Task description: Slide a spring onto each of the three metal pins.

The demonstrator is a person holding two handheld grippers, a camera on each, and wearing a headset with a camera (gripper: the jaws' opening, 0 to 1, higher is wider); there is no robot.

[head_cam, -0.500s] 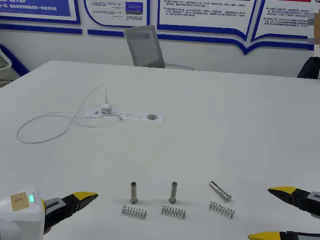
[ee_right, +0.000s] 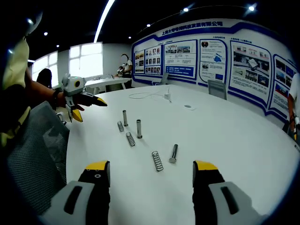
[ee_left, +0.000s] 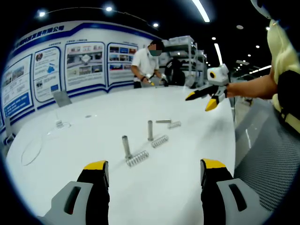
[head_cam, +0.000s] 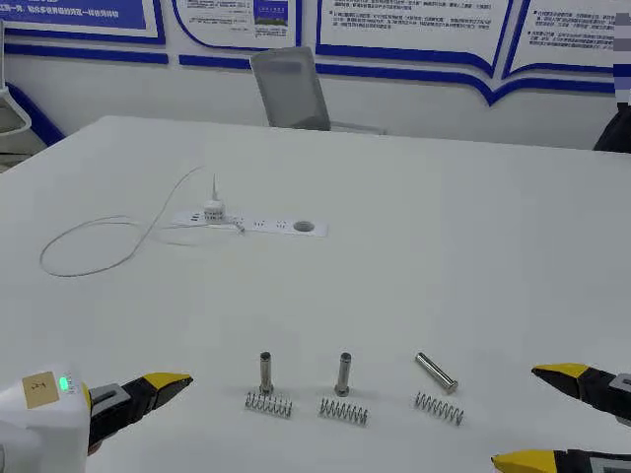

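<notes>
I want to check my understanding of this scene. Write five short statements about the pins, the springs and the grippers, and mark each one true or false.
1. All three pins stand upright. False: the left pin and middle pin stand, but the right pin lies on its side.
2. The left spring, middle spring and right spring lie on the table, none on a pin. True.
3. The left gripper holds a spring. False: it is open and empty.
4. The right gripper is open. True.
5. A power strip lies on the table beyond the pins. True.
</notes>
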